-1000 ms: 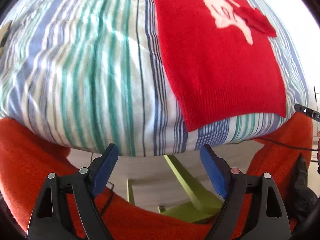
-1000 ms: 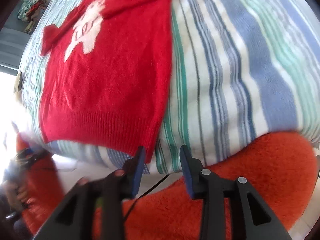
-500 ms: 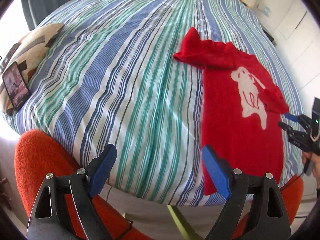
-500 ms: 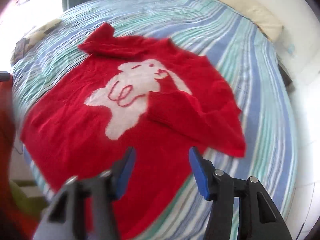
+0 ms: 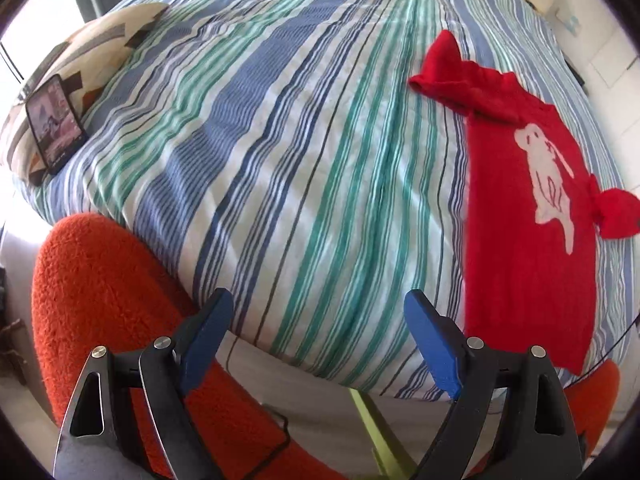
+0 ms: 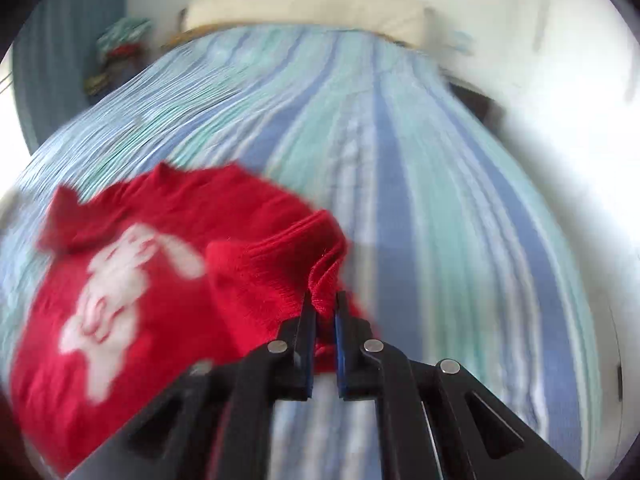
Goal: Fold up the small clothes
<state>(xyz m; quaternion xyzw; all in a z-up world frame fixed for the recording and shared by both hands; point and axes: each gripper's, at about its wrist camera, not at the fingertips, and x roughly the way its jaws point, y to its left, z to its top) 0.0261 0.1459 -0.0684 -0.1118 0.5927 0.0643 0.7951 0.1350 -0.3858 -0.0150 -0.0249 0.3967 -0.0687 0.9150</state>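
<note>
A small red sweater with a white dog figure lies on the striped bedspread, at the right of the left wrist view. My left gripper hangs open over the bed's near edge, left of the sweater and apart from it, nothing between its fingers. In the blurred right wrist view, my right gripper is shut on a bunched sleeve of the red sweater, lifted off the bed. The same sleeve shows as a raised bunch at the sweater's right side.
An orange fleecy chair back sits below the bed's near edge. A patterned cushion with a phone leaning on it lies at the bed's far left. A pale pillow lines the headboard, with folded clothes beside it.
My right gripper went from open above the sweater to shut on its sleeve and lifted it. My left gripper stayed open and drifted, so the view rolled a little.
</note>
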